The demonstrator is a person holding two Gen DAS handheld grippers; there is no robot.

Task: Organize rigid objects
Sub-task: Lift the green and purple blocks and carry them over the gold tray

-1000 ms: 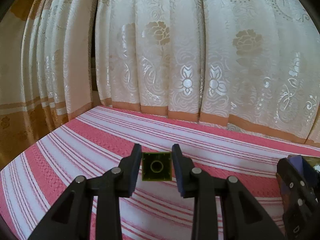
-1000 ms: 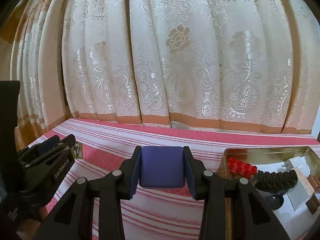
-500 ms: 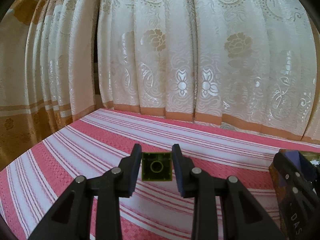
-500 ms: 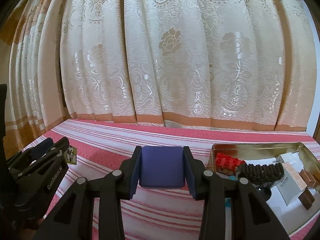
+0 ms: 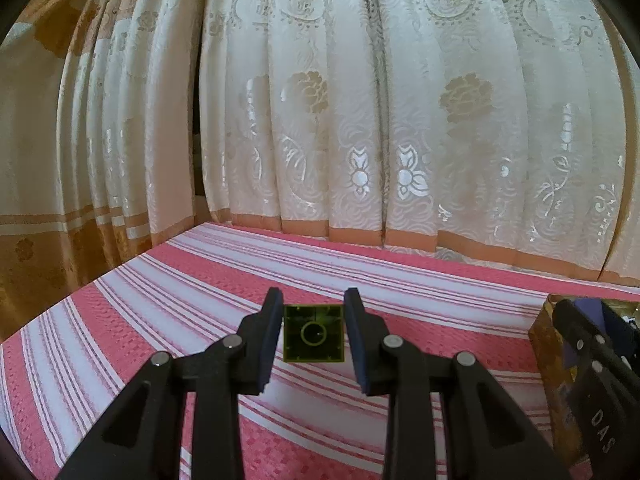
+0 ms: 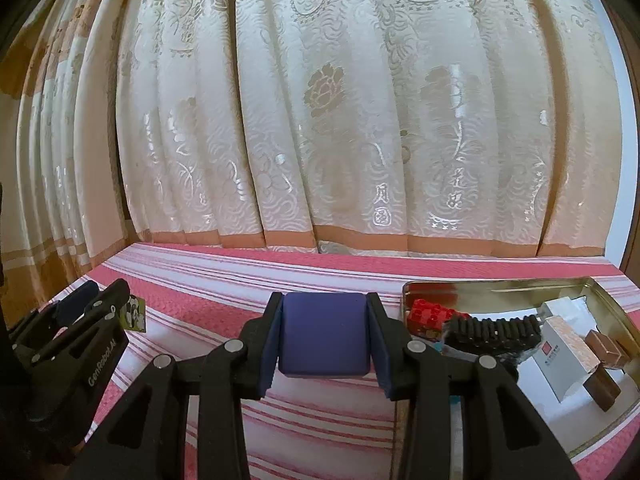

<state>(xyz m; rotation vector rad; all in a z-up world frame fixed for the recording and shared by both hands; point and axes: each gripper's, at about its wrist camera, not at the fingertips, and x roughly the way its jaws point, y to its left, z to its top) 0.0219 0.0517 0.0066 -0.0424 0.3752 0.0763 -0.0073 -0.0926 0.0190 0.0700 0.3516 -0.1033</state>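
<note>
The left gripper [image 5: 314, 334] is clenched on a small translucent yellow-green square block [image 5: 314, 334] with a ring moulded in its face, pinched at its two side edges between the dark pads and held clear above the pink-and-white striped cloth [image 5: 160, 320]. In the left wrist view the right gripper [image 5: 592, 344] shows at about 3 o'clock, at the frame's edge.

The right gripper [image 6: 323, 334] grasps a matte navy-blue rounded rectangular block [image 6: 323, 334] — both pads press flat on its sides, and it too hangs above the striped cloth. From this camera the left gripper [image 6: 100, 312] sits at 9 o'clock, the yellow-green block just visible at its tip [image 6: 135, 316].

At 3 o'clock of the navy block lies a shallow gold-coloured metal tin [image 6: 500, 286] resting on the cloth. Inside it are a red studded toy brick [image 6: 430, 314], a black ridged comb-like piece [image 6: 494, 330], a white card box with a copper-patterned top [image 6: 568, 344] and two small brown cubes [image 6: 604, 368].

A cream floral curtain with an orange hem [image 6: 360, 120] hangs behind, at 12 o'clock.
</note>
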